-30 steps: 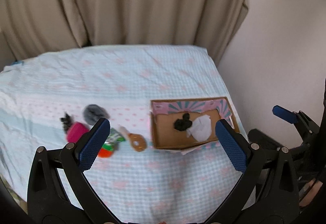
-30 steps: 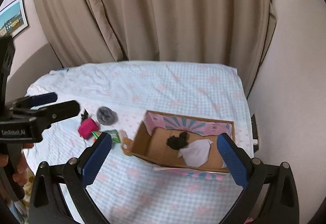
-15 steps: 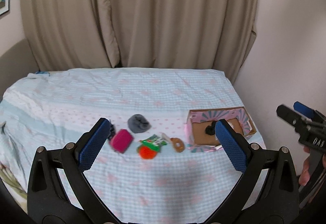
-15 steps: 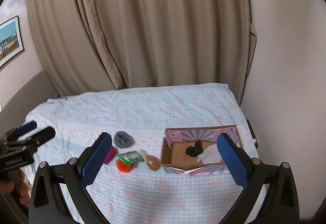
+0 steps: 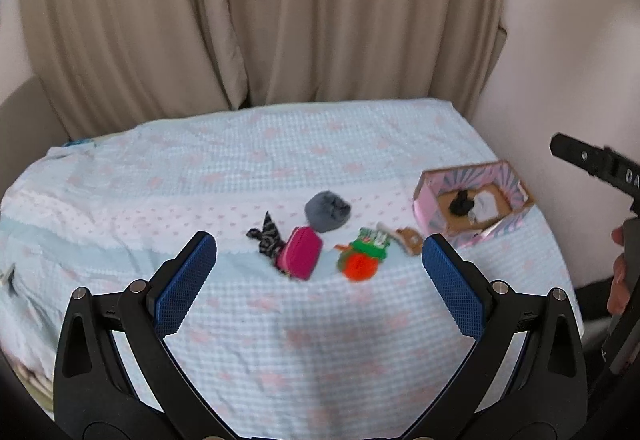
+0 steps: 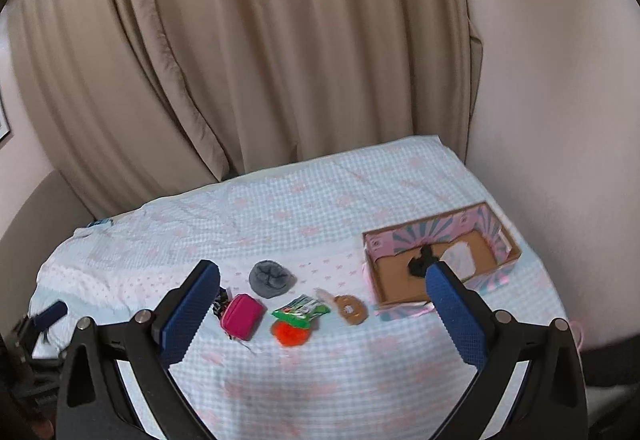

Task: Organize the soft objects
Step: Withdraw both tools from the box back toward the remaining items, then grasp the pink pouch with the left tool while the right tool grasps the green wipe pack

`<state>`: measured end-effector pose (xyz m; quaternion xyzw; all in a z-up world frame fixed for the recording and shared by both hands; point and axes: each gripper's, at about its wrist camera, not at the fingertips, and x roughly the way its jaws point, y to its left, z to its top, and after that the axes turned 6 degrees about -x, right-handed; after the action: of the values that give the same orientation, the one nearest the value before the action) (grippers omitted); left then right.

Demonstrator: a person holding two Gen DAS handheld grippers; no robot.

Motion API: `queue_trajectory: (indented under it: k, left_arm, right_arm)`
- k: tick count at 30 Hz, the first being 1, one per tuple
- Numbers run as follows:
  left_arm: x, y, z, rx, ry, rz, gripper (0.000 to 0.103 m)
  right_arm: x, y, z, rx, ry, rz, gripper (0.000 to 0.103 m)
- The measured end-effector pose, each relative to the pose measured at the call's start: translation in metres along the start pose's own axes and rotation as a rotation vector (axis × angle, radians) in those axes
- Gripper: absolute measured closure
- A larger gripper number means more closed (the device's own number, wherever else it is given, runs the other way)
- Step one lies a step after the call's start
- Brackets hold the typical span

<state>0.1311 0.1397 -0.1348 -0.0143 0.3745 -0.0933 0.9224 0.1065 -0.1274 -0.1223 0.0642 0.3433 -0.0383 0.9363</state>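
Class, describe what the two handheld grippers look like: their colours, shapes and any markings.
The left gripper and the right gripper look alike: glossy black V-shaped frames with triangular cut-outs and silver round bolts. Each fingertip carries a flat blue pad with fine dotted texture. White lettering marks the right gripper's body, partly cut off. No cables show.

Both grippers are pulling back from the cardboard box: the left gripper is swinging toward the magenta pouch left of the box, while the right gripper is backing away too
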Motion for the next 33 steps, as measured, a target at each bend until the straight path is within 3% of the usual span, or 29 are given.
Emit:
queue_trajectory:
  k: [6, 14, 26, 33]
  left_arm:
    - [0.062, 0.036, 0.003, 0.068, 0.06, -0.036, 0.001]
    - [0.171, 0.053, -0.002, 0.117, 0.155, -0.075, 0.001]
    - [0.336, 0.034, -0.043, 0.181, 0.289, -0.081, 0.005]
    - [0.385, 0.033, -0.062, 0.179, 0.352, -0.052, 0.007]
  right_arm:
    - [0.054, 0.033, -0.015, 0.067, 0.081, -0.043, 0.0]
    - [0.143, 0.049, -0.044, 0.119, 0.204, -0.084, 0.0]
    - [0.29, 0.047, -0.086, 0.192, 0.389, -0.095, 0.0]
    - [0.36, 0.043, -0.112, 0.228, 0.524, -0.092, 0.0]
